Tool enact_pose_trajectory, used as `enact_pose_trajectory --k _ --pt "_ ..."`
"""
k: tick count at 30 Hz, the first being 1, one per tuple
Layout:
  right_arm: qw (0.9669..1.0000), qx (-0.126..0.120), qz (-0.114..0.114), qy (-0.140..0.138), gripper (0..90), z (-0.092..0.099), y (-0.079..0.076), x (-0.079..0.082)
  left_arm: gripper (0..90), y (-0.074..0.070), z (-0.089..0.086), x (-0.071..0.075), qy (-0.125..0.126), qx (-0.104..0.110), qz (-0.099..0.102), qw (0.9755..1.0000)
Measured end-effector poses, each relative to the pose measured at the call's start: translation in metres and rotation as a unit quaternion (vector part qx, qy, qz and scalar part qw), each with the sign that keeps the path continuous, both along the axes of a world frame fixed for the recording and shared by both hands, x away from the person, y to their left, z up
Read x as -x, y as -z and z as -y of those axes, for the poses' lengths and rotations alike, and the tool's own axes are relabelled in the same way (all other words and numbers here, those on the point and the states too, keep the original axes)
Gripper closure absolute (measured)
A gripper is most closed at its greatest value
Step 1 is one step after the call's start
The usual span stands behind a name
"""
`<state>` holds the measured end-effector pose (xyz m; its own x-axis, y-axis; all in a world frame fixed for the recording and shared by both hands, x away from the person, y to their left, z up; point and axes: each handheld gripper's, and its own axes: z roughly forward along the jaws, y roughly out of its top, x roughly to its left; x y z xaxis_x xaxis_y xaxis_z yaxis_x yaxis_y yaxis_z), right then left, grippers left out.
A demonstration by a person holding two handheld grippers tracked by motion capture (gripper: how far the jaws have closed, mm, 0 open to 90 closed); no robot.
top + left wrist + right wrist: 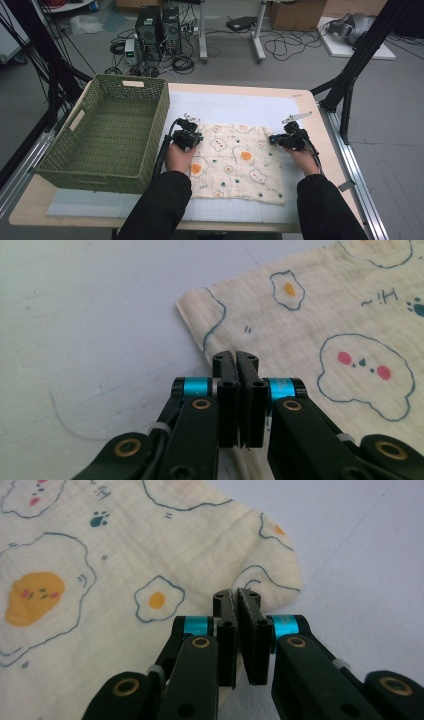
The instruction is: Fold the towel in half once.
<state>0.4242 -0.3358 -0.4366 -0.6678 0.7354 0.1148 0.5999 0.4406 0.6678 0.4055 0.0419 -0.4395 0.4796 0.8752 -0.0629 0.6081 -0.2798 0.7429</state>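
A cream cloth (235, 160) printed with fried eggs and clouds lies flat on the white mat (240, 105). My left gripper (191, 136) sits at the cloth's left edge near its far corner. In the left gripper view the cloth (350, 315) runs under the left gripper (236, 357), whose jaws are pressed together on the hem. My right gripper (280, 140) is at the cloth's right edge near the far right corner. There the right gripper (236, 594) has its jaws closed on the border of the cloth (125, 555).
A green woven basket (100, 175) stands on the left of the table, close beside my left hand. Bare mat lies beyond the cloth up to the table's far edge (240, 89). Black frame legs (350, 80) rise at the far right corner.
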Motion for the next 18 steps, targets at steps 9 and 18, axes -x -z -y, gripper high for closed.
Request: enact_pose_trajectory --k 9,18 --pt "0.9949 -0.094 0.019 -0.032 86.7 0.015 -0.025 0.024 87.4 -0.022 -0.012 0.024 0.008 0.056 0.055 0.9969" --pt "0.9912 -0.098 0.033 -0.084 86.6 0.016 -0.039 0.071 87.1 -0.026 -0.018 0.066 0.038 0.066 0.073 0.9945"
